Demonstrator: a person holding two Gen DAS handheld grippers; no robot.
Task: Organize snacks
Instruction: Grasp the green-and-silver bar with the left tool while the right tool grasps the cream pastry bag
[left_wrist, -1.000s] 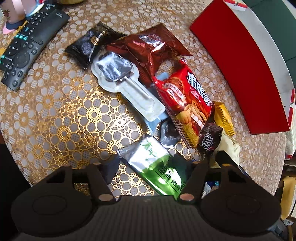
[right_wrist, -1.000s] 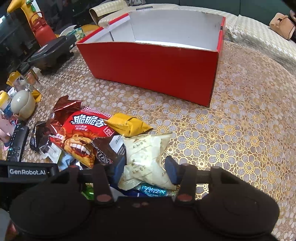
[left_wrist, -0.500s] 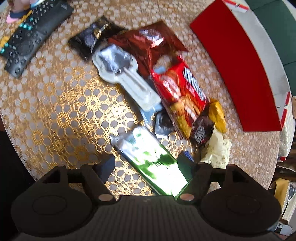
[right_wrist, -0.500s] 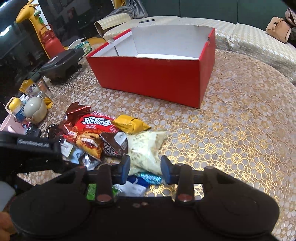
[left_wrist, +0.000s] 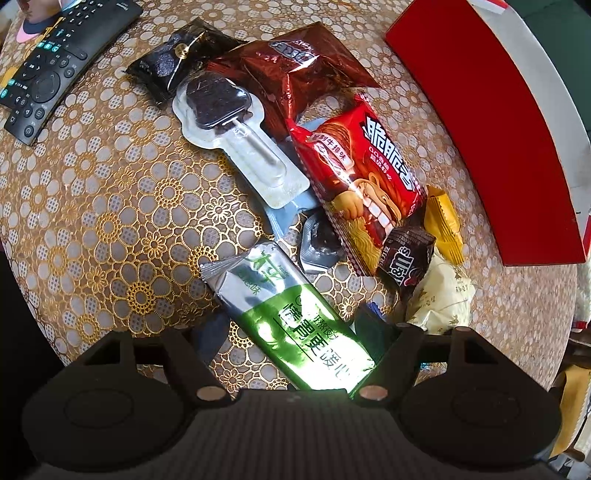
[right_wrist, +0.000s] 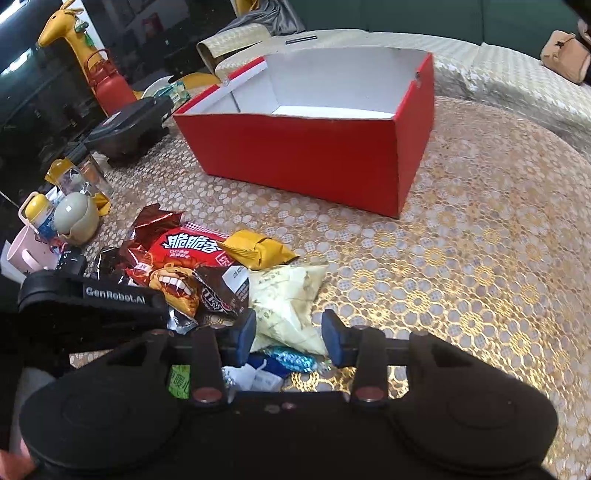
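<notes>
My left wrist camera looks steeply down from close above the snack pile (left_wrist: 332, 192) on the desk (left_wrist: 92, 229). My right one sits low, tilted across the desk toward the red box (right_wrist: 306, 155); both share the pile and that box

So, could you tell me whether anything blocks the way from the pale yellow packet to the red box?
Nothing visible does: only bare tablecloth lies between the pale yellow packet and the red box, whose top is open.
</notes>
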